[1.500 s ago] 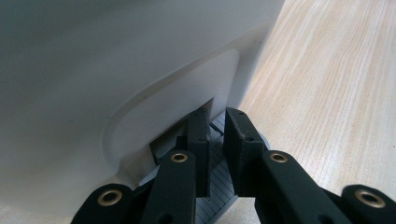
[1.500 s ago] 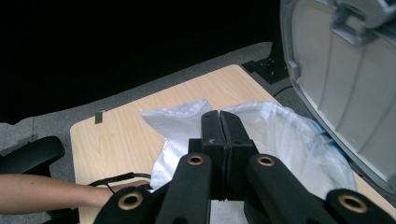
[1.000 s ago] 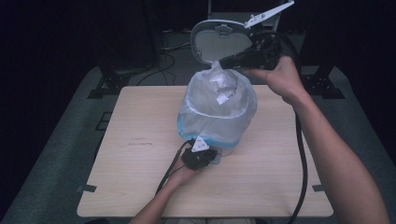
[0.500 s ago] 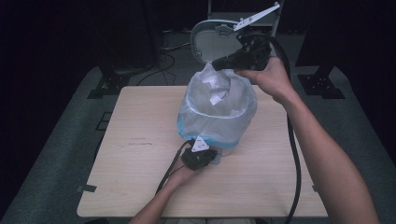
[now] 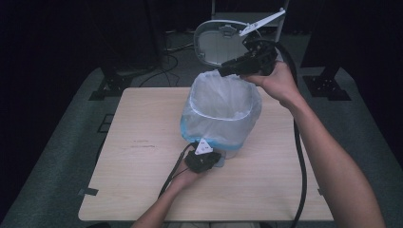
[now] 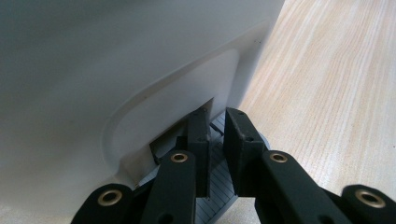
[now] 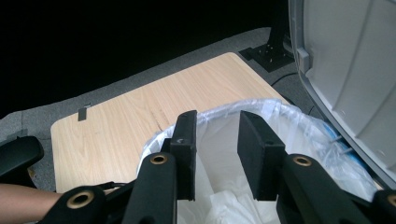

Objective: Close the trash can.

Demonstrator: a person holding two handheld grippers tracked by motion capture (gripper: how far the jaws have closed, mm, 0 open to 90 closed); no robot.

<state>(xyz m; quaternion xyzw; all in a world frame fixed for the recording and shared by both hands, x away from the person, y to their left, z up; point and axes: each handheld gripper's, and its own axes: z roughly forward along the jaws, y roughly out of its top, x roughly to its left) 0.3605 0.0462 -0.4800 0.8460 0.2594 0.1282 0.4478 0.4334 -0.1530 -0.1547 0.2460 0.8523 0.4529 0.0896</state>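
A white pedal bin (image 5: 221, 118) lined with a clear plastic bag stands mid-table, its grey lid (image 5: 218, 42) tipped up behind it. My left gripper (image 5: 209, 159) is at the bin's near base. In the left gripper view its jaws (image 6: 217, 121) are shut and rest on the grey ribbed pedal (image 6: 219, 186) against the bin wall (image 6: 116, 70). My right gripper (image 5: 228, 71) hovers over the bag's far rim. Its jaws (image 7: 217, 126) have just been opening and nothing is between them. Crumpled white paper (image 7: 224, 203) lies inside the bag.
The light wooden table (image 5: 142, 142) has bare room left and right of the bin. The raised lid (image 7: 345, 60) stands close to my right gripper. Black stands and cables sit on the dark floor beyond the table's far edge.
The right gripper's jaws have parted, and the white crumpled piece that hung from them is gone from them. The bag's mouth now shows open. The left gripper has stayed on the pedal.
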